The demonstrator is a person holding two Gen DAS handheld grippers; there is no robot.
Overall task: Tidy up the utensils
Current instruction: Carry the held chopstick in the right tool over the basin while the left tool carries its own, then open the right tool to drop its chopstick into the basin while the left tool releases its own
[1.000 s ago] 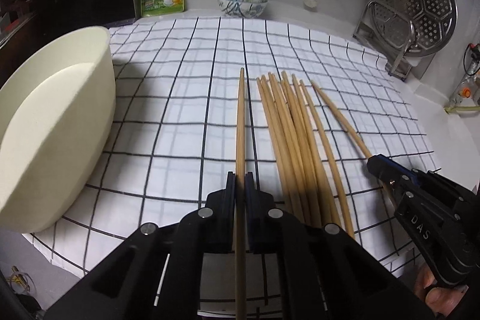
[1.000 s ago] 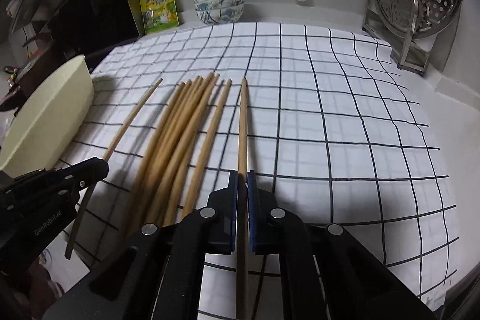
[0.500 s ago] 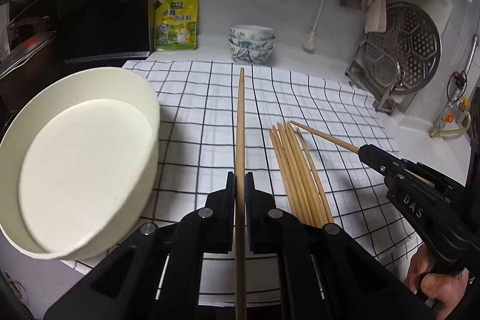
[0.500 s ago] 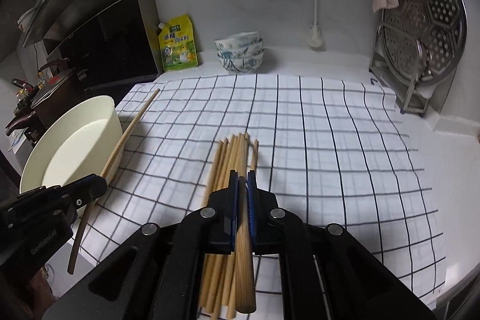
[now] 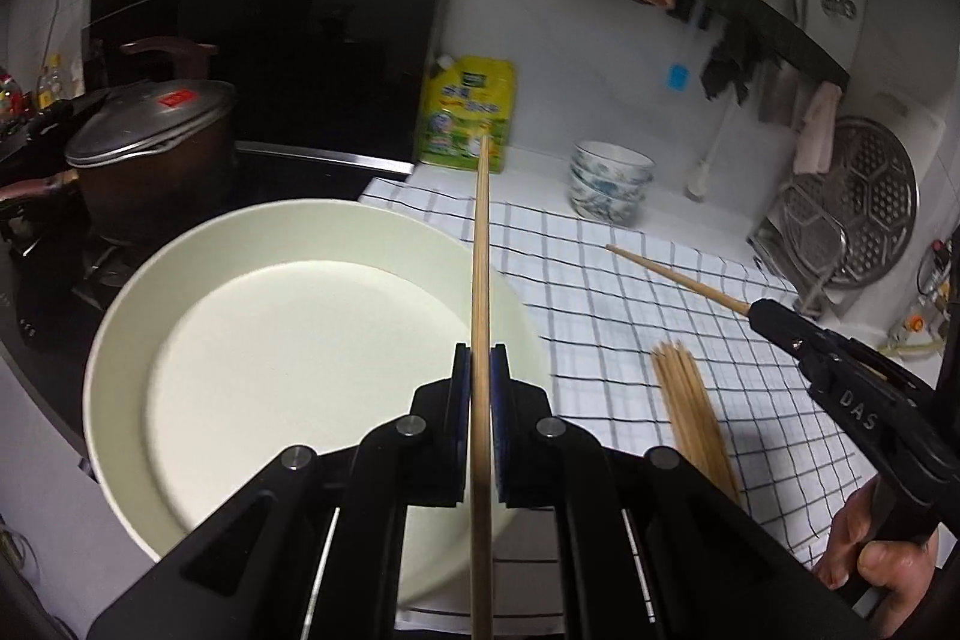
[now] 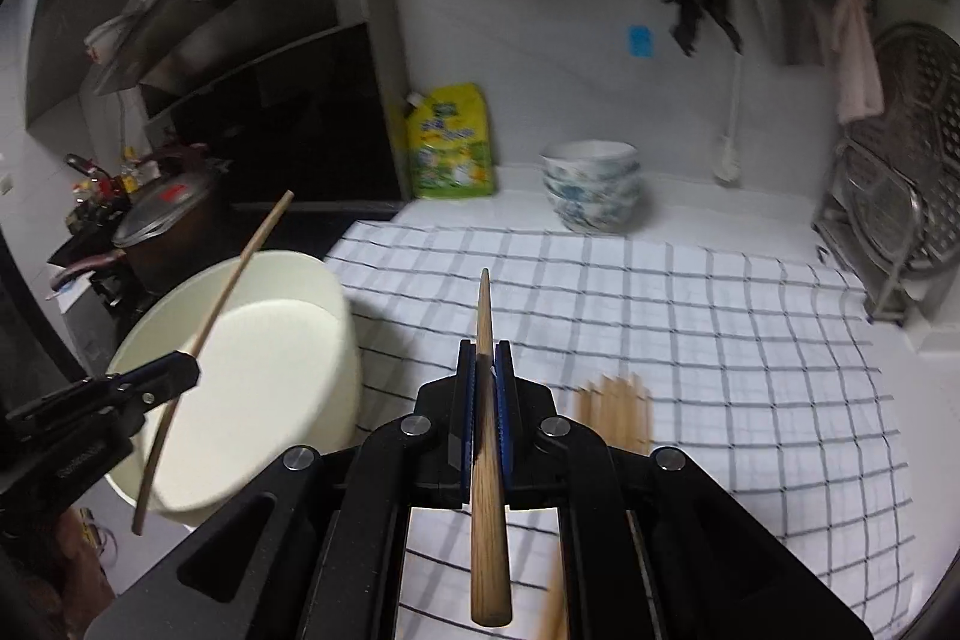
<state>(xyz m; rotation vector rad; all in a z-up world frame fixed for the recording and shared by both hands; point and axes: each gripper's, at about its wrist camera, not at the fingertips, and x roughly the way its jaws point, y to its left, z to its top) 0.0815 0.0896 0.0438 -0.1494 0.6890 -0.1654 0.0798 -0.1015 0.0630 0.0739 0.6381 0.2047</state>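
Observation:
My left gripper (image 5: 480, 370) is shut on a wooden chopstick (image 5: 481, 250) and holds it over the right rim of a large cream bowl (image 5: 288, 340). It also shows in the right wrist view (image 6: 186, 364) with its chopstick (image 6: 228, 292) over the bowl (image 6: 270, 340). My right gripper (image 6: 485, 370) is shut on another chopstick (image 6: 485, 316), raised above the cloth; it shows in the left wrist view (image 5: 759, 310) with its chopstick (image 5: 678, 277). A bundle of several chopsticks (image 5: 690, 412) lies on the checked cloth (image 5: 600, 292), blurred in the right wrist view (image 6: 612, 406).
A lidded pot (image 5: 150, 154) stands on the dark stove at the left. A yellow refill pouch (image 5: 468, 118) and stacked patterned bowls (image 5: 609, 184) stand at the back wall. A metal steamer rack (image 5: 858, 202) stands at the right.
Both grippers lifted their chopsticks off the cloth and swung left, toward the cream bowl. The left chopstick is now over the bowl's rim.

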